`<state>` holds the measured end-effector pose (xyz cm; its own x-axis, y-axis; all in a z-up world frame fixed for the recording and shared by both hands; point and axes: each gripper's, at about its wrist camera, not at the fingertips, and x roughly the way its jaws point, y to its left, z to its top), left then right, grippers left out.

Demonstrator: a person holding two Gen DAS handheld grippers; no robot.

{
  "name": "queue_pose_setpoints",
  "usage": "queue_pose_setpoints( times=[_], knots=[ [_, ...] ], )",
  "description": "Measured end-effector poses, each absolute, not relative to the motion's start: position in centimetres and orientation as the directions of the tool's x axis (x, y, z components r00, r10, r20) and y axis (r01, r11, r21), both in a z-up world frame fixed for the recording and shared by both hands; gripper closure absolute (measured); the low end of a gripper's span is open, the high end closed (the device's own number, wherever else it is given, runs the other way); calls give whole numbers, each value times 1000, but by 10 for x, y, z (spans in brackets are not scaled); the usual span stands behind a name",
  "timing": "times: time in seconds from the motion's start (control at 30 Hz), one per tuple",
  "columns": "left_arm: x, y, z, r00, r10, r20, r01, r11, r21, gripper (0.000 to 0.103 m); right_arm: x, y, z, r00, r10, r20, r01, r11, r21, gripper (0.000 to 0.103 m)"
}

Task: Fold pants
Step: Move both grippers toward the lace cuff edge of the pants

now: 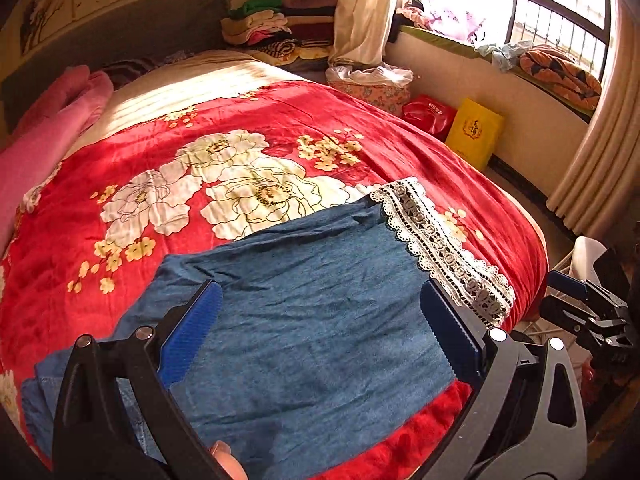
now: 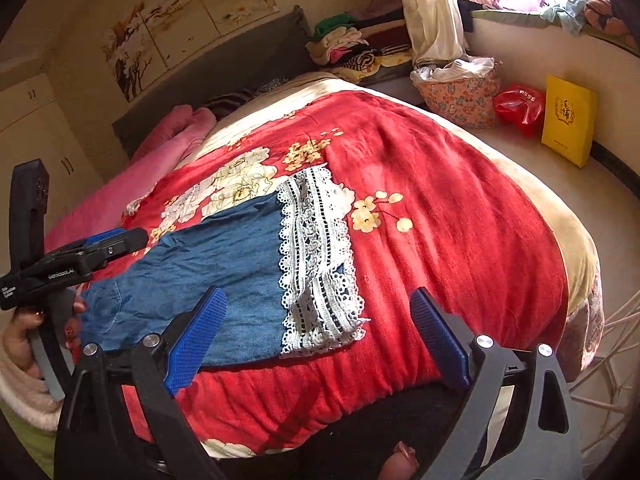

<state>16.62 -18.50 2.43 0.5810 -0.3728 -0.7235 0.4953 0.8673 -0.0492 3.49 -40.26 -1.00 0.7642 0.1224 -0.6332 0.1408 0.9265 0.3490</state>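
Blue denim pants [image 1: 304, 320] with white lace hems [image 1: 444, 244] lie flat on the red floral blanket [image 1: 240, 120], legs folded one over the other. My left gripper [image 1: 320, 300] is open and empty, held above the middle of the pants. My right gripper [image 2: 320, 312] is open and empty, above the lace hems [image 2: 316, 264] near the bed's front edge. The pants [image 2: 208, 268] show in the right wrist view, with the left gripper [image 2: 104, 244] over their waist end. The right gripper [image 1: 580, 300] shows at the right edge of the left wrist view.
A pink blanket [image 1: 44, 136] lies along the bed's left side. Folded clothes [image 1: 272, 28] are stacked past the headboard. A floral basket [image 2: 456, 92], a red bag [image 2: 520, 108] and a yellow bag [image 2: 568, 120] stand on the floor to the right. A white wire rack [image 2: 608, 360] stands at the bed's corner.
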Motion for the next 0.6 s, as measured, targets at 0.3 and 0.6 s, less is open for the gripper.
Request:
queue_pose_setpoints(
  times=[0.3, 0.6],
  knots=[
    [191, -207, 12, 542, -372, -753, 525, 850, -42, 10, 41, -397, -30, 735, 173, -655, 134, 911, 391, 10],
    [218, -228, 1, 505, -382, -774, 581, 813, -22, 10, 45, -402, -50, 714, 236, -659, 165, 858, 486, 10]
  ],
)
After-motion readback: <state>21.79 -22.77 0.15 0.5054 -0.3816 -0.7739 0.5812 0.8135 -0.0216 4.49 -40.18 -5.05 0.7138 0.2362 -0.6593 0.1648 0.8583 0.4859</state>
